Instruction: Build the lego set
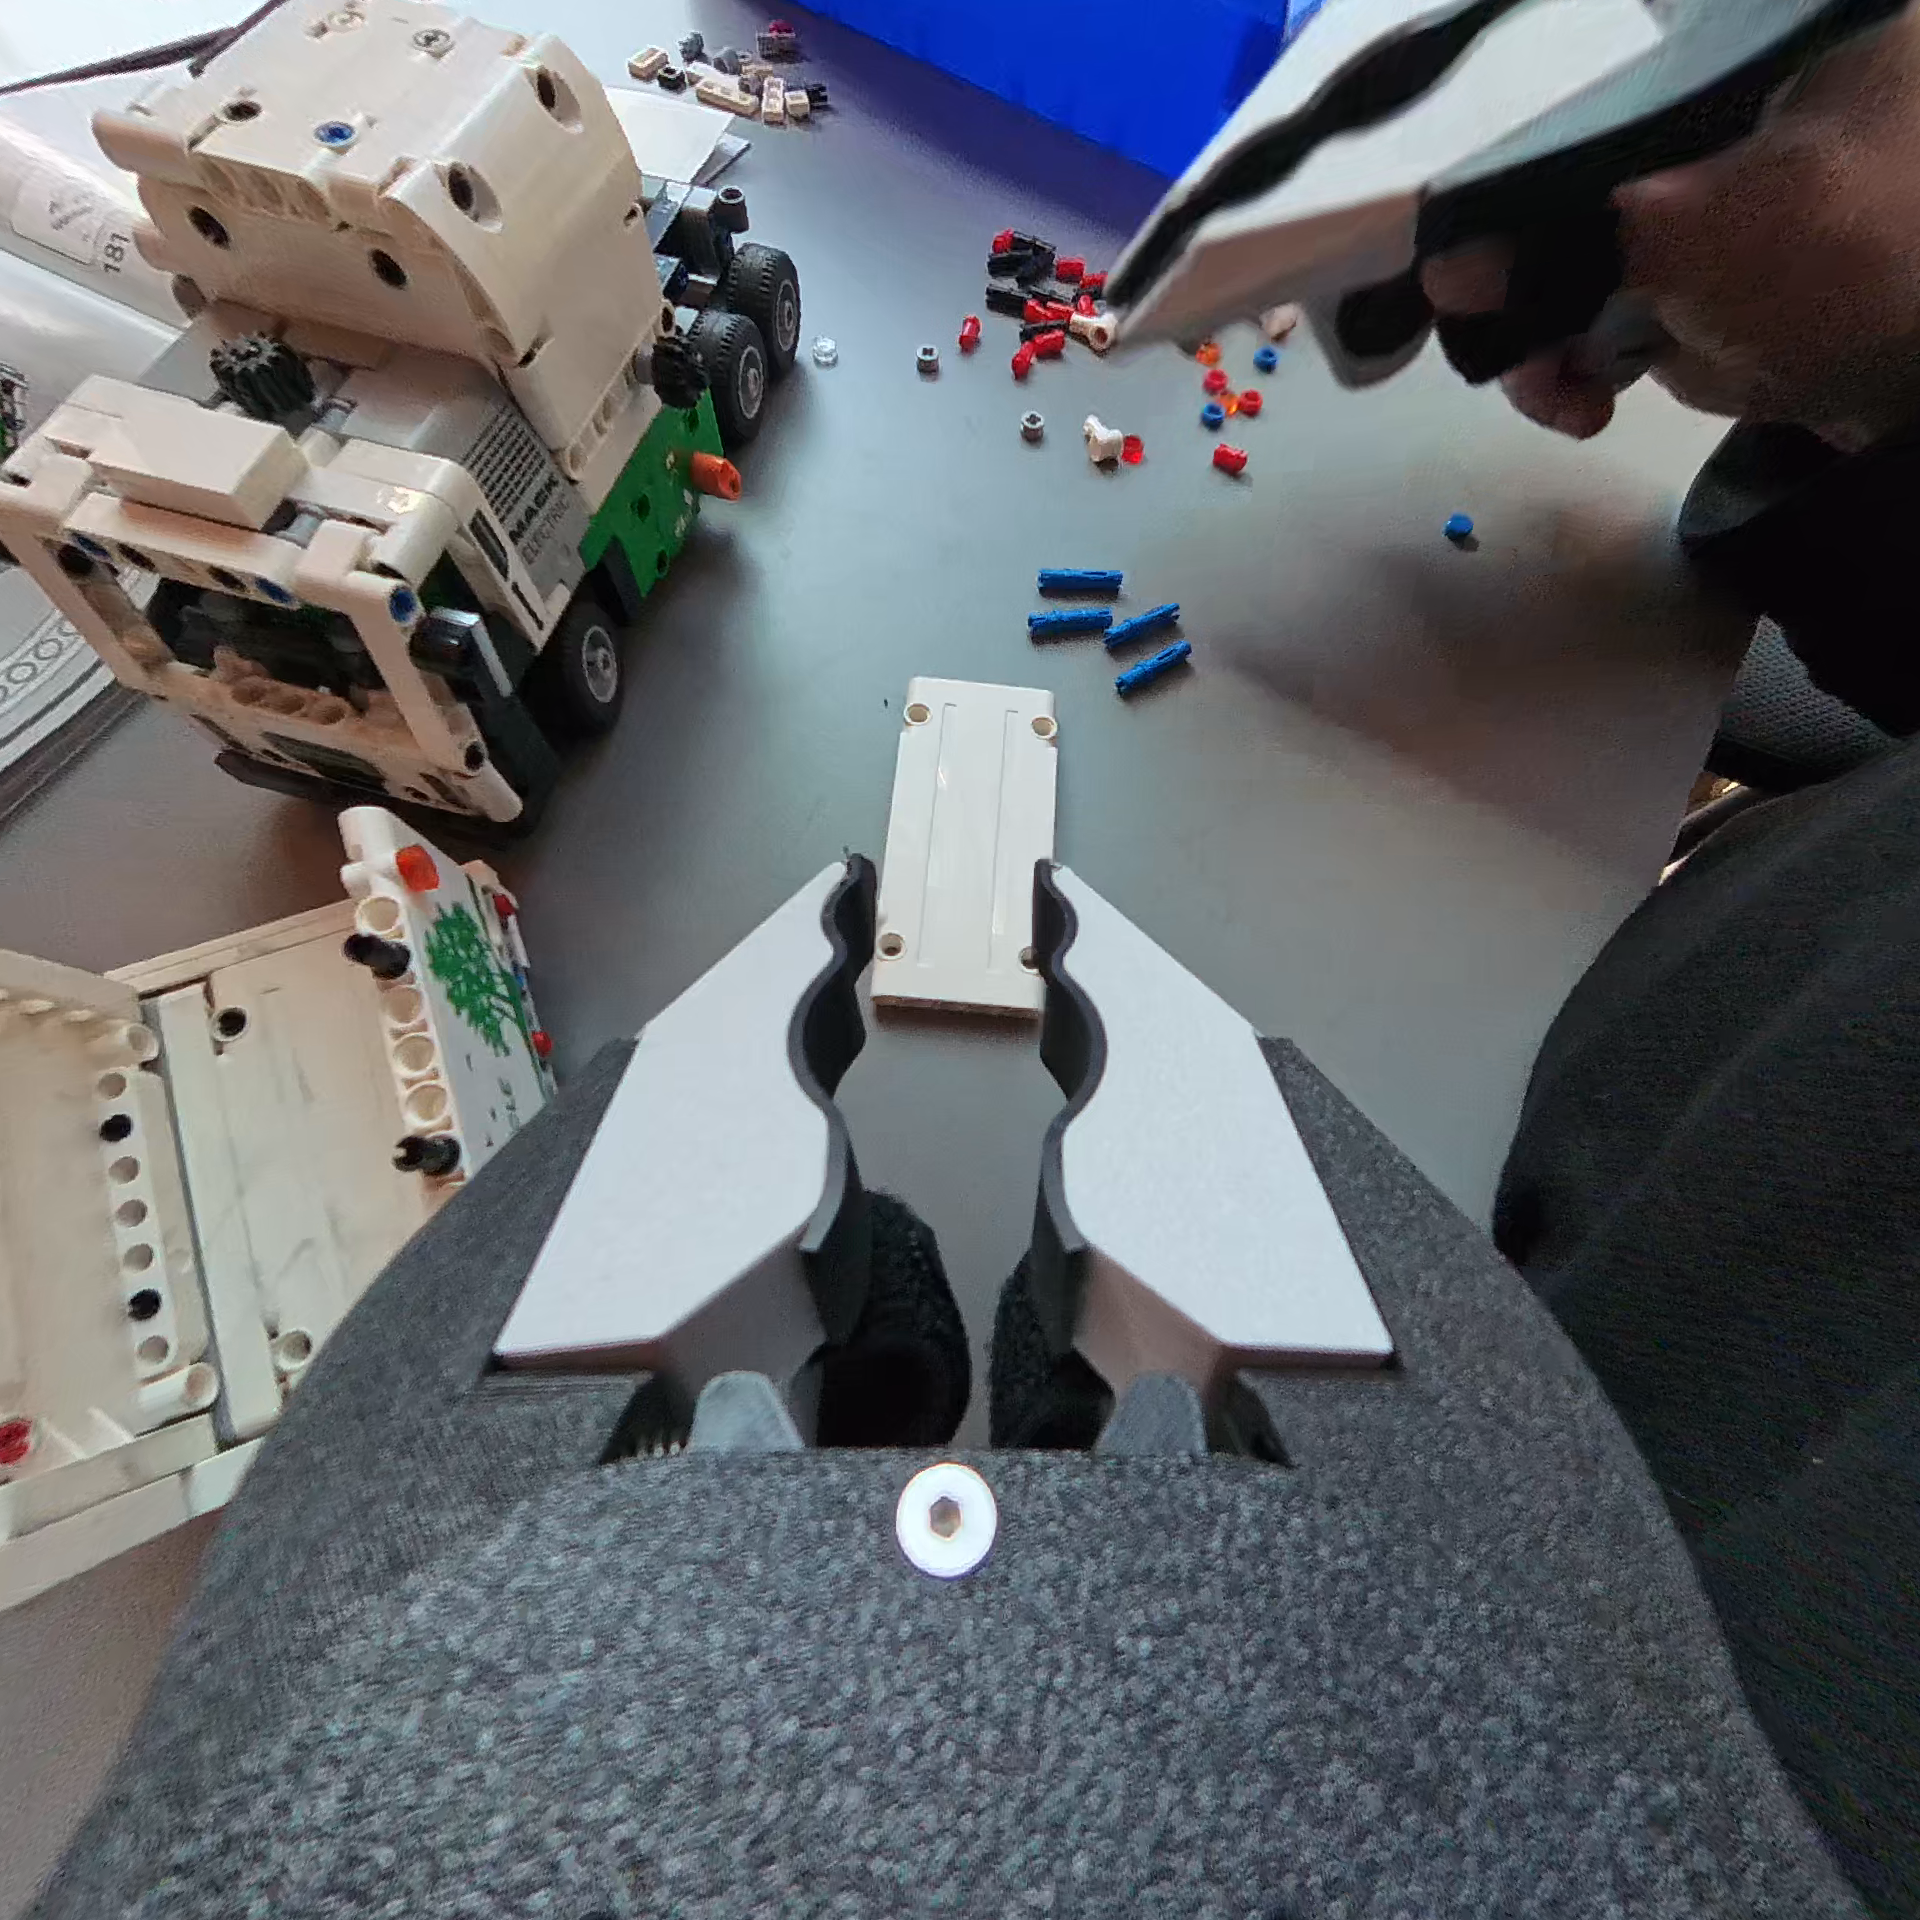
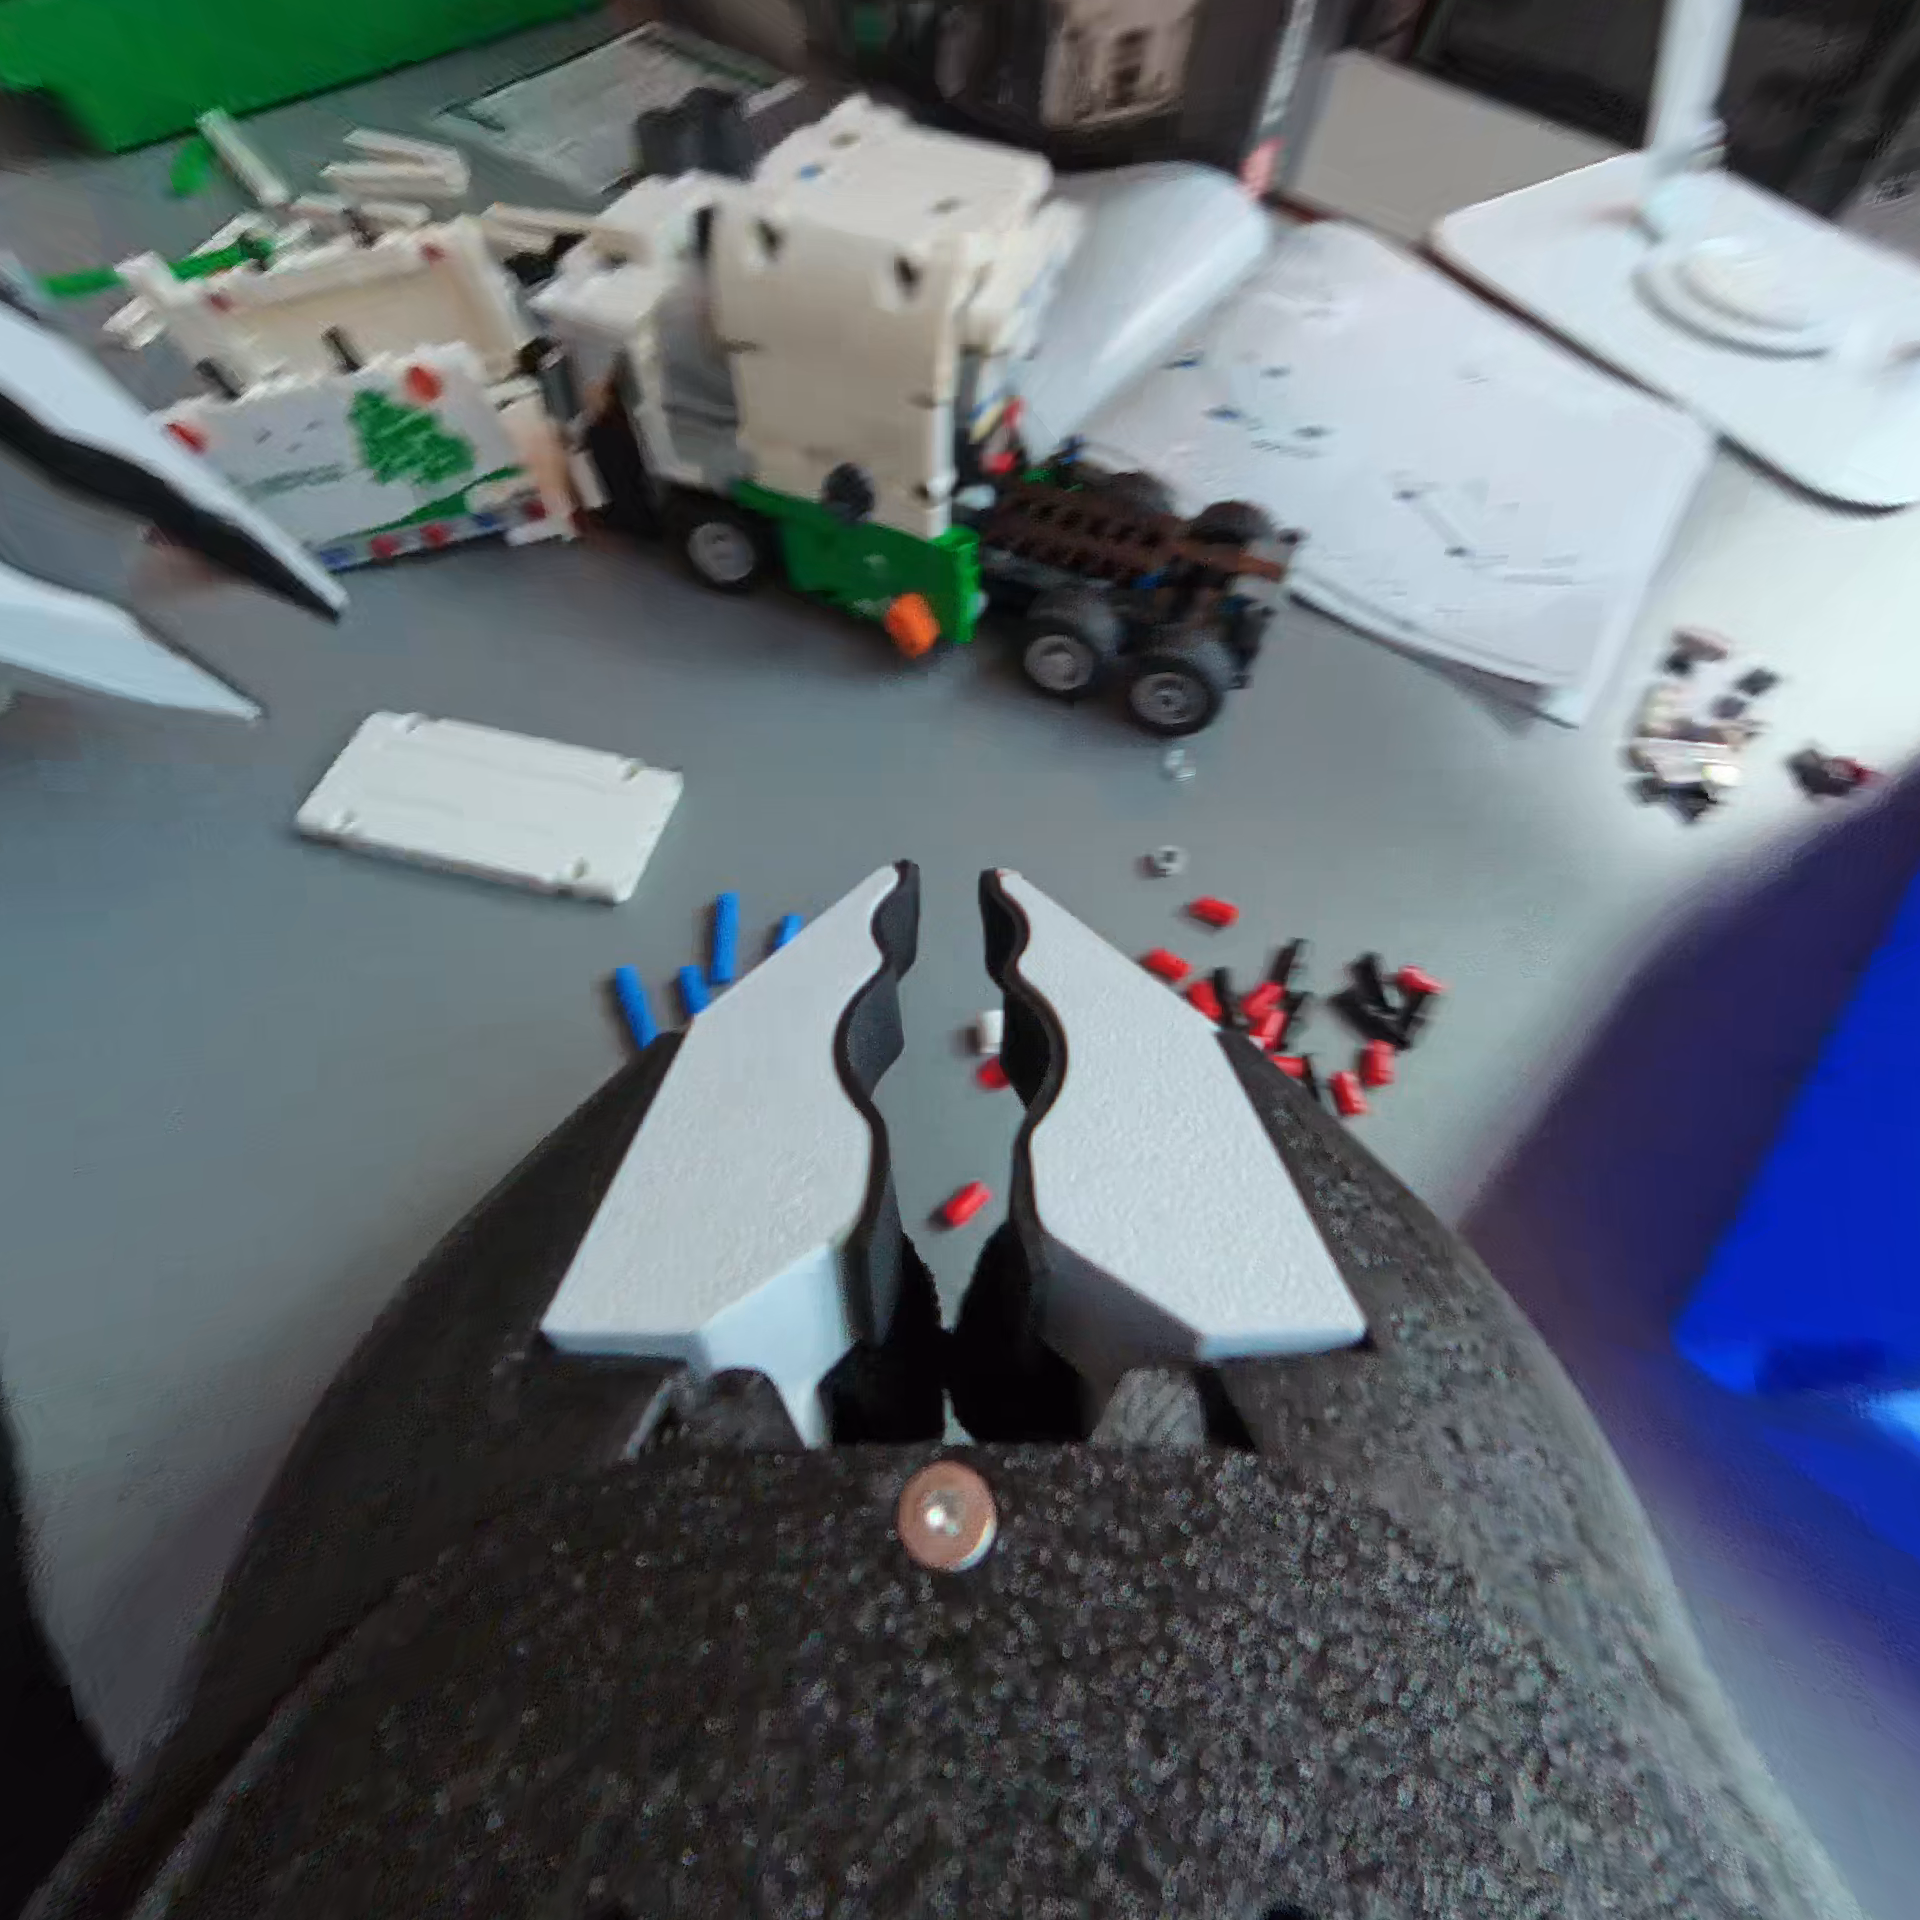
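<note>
White flat lego panel (image 1: 966, 847) lying on grey table (image 1: 1299, 883), near end sitting btwn fingertips of left gripper (image 1: 956, 883); jaws spread wide to either side of panel, not clearly pressing on it, nothing lifted. Part-built white & green lego truck (image 1: 416, 416) standing upper left of panel, w/ separate white body section bearing a green tree picture (image 1: 312, 1091) lying beside left gripper. Four blue pins (image 1: 1112, 623) loose just beyond panel to the right; scatter of red & black small pieces (image 1: 1049, 301) farther off. Right gripper (image 2: 948, 883) hovering over that scatter, jaws parted w/ a narrow gap, gripping nothing; a red piece (image 2: 964, 1203) visible on table btwn its fingers. Right view blurred. Open instruction booklet (image 2: 1403, 468) right of truck, blue box (image 1: 1049, 62) at far table edge. Person's dark sleeve (image 1: 1714, 1143) along right side of left view.
</note>
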Demonstrator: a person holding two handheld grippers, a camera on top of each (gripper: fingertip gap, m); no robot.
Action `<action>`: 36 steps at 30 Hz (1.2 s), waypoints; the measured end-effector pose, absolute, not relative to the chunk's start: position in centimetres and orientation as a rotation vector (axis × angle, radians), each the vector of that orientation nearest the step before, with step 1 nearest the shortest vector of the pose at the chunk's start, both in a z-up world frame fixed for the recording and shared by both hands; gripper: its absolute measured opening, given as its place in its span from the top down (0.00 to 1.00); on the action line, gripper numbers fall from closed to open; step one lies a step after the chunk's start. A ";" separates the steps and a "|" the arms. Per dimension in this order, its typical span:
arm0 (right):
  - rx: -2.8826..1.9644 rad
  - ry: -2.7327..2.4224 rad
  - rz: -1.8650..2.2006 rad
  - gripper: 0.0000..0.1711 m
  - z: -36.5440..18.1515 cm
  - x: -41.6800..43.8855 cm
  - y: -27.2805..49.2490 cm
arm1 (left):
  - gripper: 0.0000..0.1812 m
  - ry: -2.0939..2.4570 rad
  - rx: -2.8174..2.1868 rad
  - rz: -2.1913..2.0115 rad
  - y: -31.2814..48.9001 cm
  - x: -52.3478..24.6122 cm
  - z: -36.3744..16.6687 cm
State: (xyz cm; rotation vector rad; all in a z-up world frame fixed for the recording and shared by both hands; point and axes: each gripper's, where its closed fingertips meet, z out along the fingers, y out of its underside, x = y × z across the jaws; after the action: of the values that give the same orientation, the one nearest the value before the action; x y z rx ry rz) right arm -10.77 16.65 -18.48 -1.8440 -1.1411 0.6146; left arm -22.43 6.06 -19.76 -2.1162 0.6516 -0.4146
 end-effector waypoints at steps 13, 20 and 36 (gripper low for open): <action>-1.792 -0.830 0.546 0.93 -16.4 -8.0 21.4 | 0.74 0.753 -2.176 -0.461 6.3 -21.5 -20.8; -1.870 -0.883 0.577 0.93 -16.4 -10.5 25.2 | 0.73 0.842 -2.219 -0.404 7.6 -20.3 -22.1; -1.880 -0.964 0.739 0.88 -17.1 -13.4 28.4 | 0.71 0.760 -2.291 -0.414 8.2 -21.2 -23.6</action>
State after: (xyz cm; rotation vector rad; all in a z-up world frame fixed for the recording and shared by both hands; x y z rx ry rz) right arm -13.41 28.38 -17.09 -1.8800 -0.9638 0.7394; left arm -21.20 8.24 -23.64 -2.2906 0.7596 -0.4136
